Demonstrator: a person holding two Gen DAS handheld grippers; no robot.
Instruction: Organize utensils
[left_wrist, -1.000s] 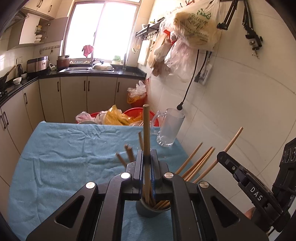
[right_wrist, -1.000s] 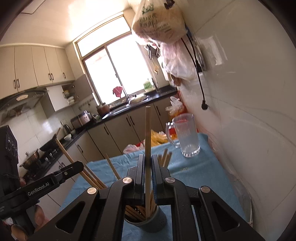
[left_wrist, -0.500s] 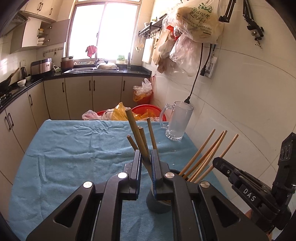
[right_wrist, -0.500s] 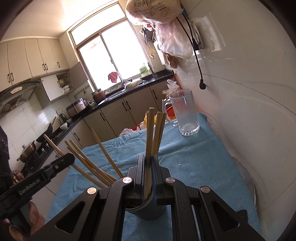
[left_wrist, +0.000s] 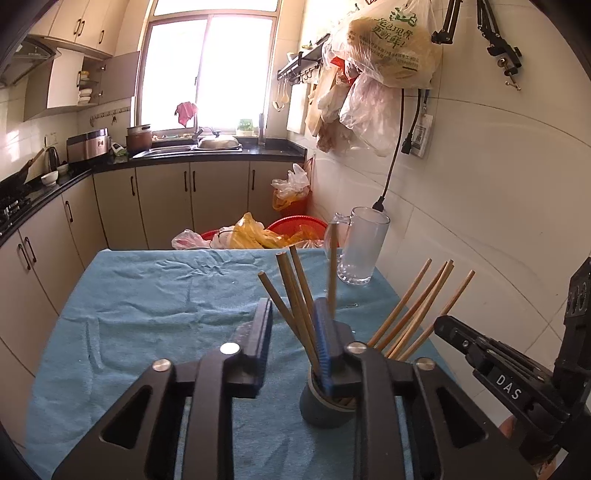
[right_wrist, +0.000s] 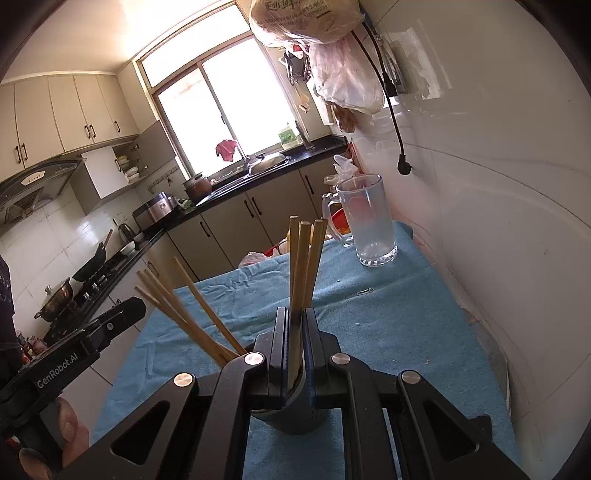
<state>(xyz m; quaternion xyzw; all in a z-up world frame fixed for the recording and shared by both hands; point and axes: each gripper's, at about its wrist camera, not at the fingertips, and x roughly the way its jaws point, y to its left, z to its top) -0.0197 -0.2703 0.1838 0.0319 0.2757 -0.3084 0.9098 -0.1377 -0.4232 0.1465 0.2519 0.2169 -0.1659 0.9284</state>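
A dark grey holder cup (left_wrist: 325, 408) stands on the blue cloth, full of wooden chopsticks (left_wrist: 295, 295) that fan out. My left gripper (left_wrist: 293, 332) is open just above the cup, its jaws apart with chopsticks between them, untouched by the left jaw. In the right wrist view the same cup (right_wrist: 295, 413) sits under my right gripper (right_wrist: 295, 332), which is shut on one upright chopstick (right_wrist: 293, 277) whose lower end is in the cup. Each gripper shows at the edge of the other's view.
A clear glass mug (left_wrist: 364, 247) stands at the table's far right by the tiled wall. The blue cloth (left_wrist: 155, 306) covers the table. Red basins with plastic bags (left_wrist: 258, 236) lie beyond the far edge. Bags and a power cord (left_wrist: 391, 162) hang on the right wall.
My left gripper lowered its chopstick into the cup and opened, letting it go. My right gripper lowered its chopstick into the cup and stays shut on it.
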